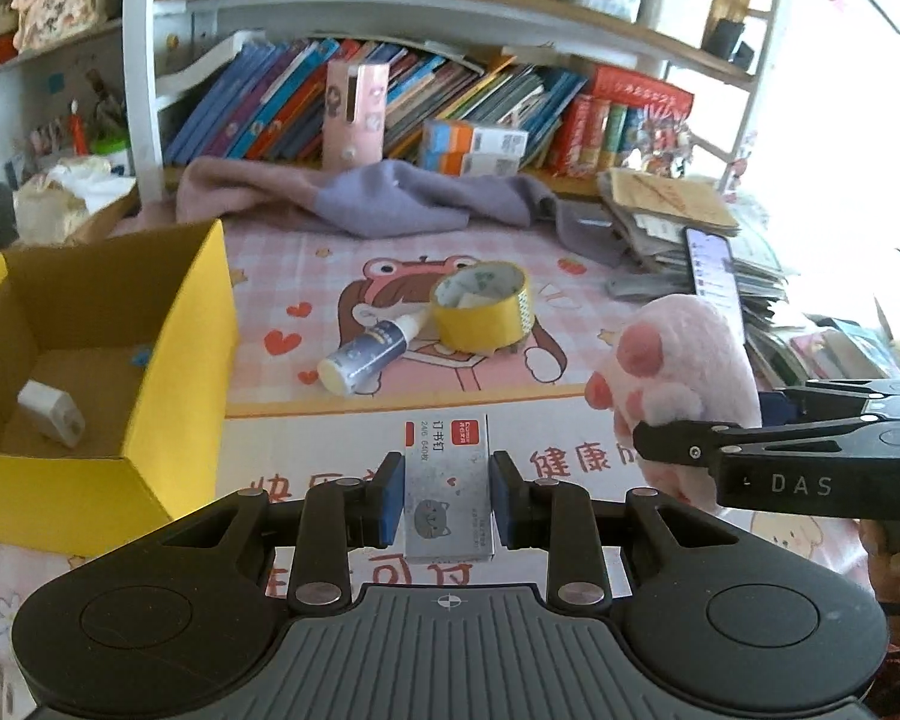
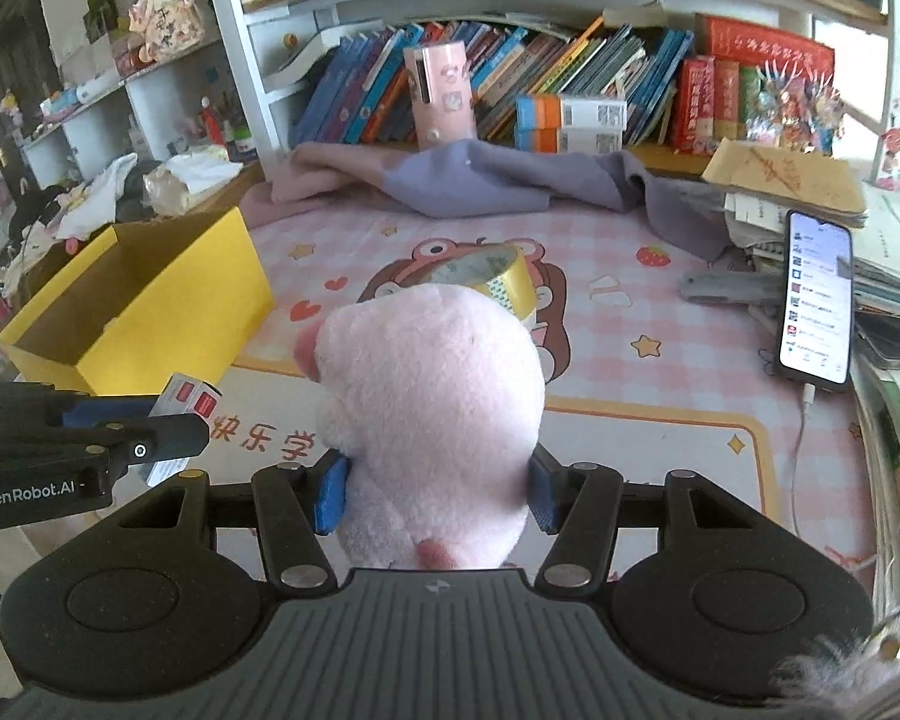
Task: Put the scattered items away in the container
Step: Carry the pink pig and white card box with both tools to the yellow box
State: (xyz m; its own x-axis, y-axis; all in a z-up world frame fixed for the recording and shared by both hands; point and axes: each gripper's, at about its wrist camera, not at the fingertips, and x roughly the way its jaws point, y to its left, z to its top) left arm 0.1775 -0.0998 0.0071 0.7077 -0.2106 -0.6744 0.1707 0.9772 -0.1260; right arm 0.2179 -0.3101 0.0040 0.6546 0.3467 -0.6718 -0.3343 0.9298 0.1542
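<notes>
Left gripper [image 1: 448, 495] is pinching the staple box [image 1: 448, 483]. Right gripper [image 2: 435, 495] is squeezing the plush paw [image 2: 429, 414]. Tape [image 1: 483, 312] and bottle [image 1: 369, 356] are lying beside the yellow box [image 1: 168, 360].

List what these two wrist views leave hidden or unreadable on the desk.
- Tape roll: right view, lower half hidden behind the plush paw.
- Yellow box: right view, its inside is hidden by its own walls.
- Staple box: left view, small print too fine to read.

My desk's pink checked mat [image 1: 306, 252] carries the yellow box [image 1: 168, 360], a tape roll [image 1: 483, 312], a small bottle [image 1: 369, 357], a purple cloth [image 1: 378, 198] and a phone [image 2: 819, 306].
</notes>
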